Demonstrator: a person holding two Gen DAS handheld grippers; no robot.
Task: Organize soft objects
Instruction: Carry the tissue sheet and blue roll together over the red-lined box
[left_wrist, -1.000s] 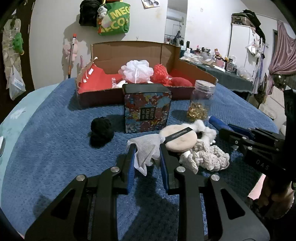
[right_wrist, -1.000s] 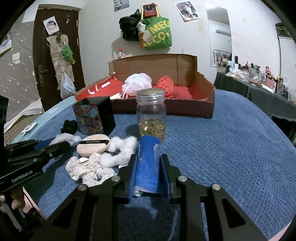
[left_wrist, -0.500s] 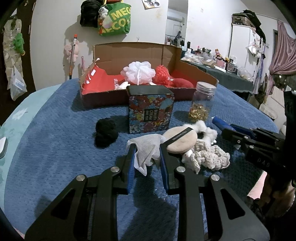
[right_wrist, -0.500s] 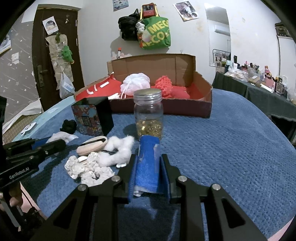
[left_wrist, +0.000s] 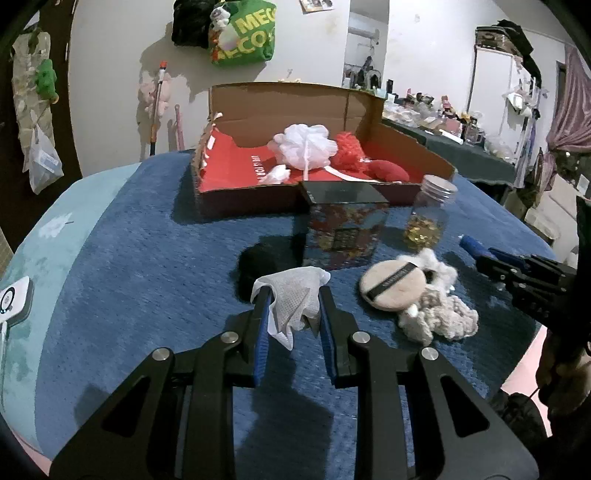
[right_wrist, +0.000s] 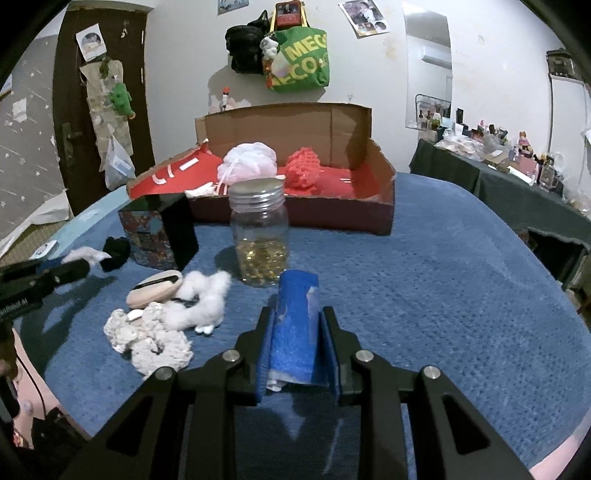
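- Left wrist view: cloth, a white mesh one (left_wrist: 295, 295), hangs pinched between the fingers of the left gripper (left_wrist: 293, 302), clear of the blue blanket (left_wrist: 147, 280). The cardboard box (left_wrist: 240, 199) with the soft things already in it lies straight ahead on the far side, a little left. A patterned tin (left_wrist: 343, 236) stands between cloth and box, so I judge the carry must pass over it or to its left. A powder puff (left_wrist: 391, 284) and a crocheted scrunchie (left_wrist: 439, 321) lie near on the right.
- Right wrist view: the right gripper (right_wrist: 297, 328) is clenched on a blue rolled cloth (right_wrist: 295, 321), its long axis pointing away along the fingers. A glass jar (right_wrist: 260, 236) stands just beyond it, directly in line with the box (right_wrist: 295, 218). Neither hand looks clearly nearer to the box.
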